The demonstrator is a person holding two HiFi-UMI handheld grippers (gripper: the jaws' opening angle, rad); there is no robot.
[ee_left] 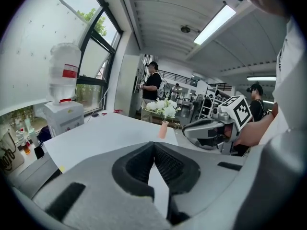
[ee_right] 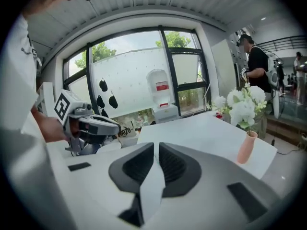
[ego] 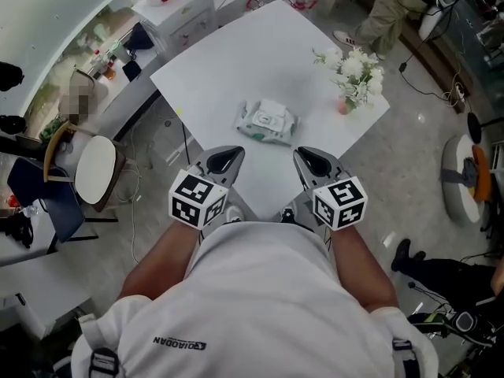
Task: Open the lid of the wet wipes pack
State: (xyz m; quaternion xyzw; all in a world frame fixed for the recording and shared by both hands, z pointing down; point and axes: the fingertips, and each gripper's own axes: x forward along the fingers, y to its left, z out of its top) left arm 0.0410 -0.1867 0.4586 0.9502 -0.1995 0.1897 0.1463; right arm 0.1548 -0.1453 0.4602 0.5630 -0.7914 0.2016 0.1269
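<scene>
Black ribbed pads (ee_left: 169, 166) line the grey jaws of the left gripper (ee_left: 153, 146), which fill the foreground of its own view. These jaws meet at the tips, with nothing between them. The right gripper (ee_right: 157, 146) holds its jaws a narrow slit apart, also with nothing between them.

Each gripper carries a cube with black and white square markers. From the head view, both grippers hang side by side in front of the person's chest, over the near corner of a white table (ego: 236, 61).

Ahead of both pairs of jaws, roughly midway between the two lines they point along and well apart from them, the wet wipes pack (ego: 267, 122) lies flat on the table. It is white with green print that is too small to read. Whether its lid is shut or raised cannot be told.

Farther ahead and to the right of the jaws stands a slim pink vase (ego: 345, 105) of white flowers (ego: 356, 68).

Beyond the table, ahead and to the left of the jaws, sits a white water dispenser (ee_left: 63, 118). Its clear bottle (ee_left: 62, 71) has a red label whose writing is unreadable.

A person in black (ee_left: 152, 83) stands past the far edge.

Nearest the head camera, the white shirt (ego: 260, 298) bears small print that seems to read "QIAODAN", upside down.
</scene>
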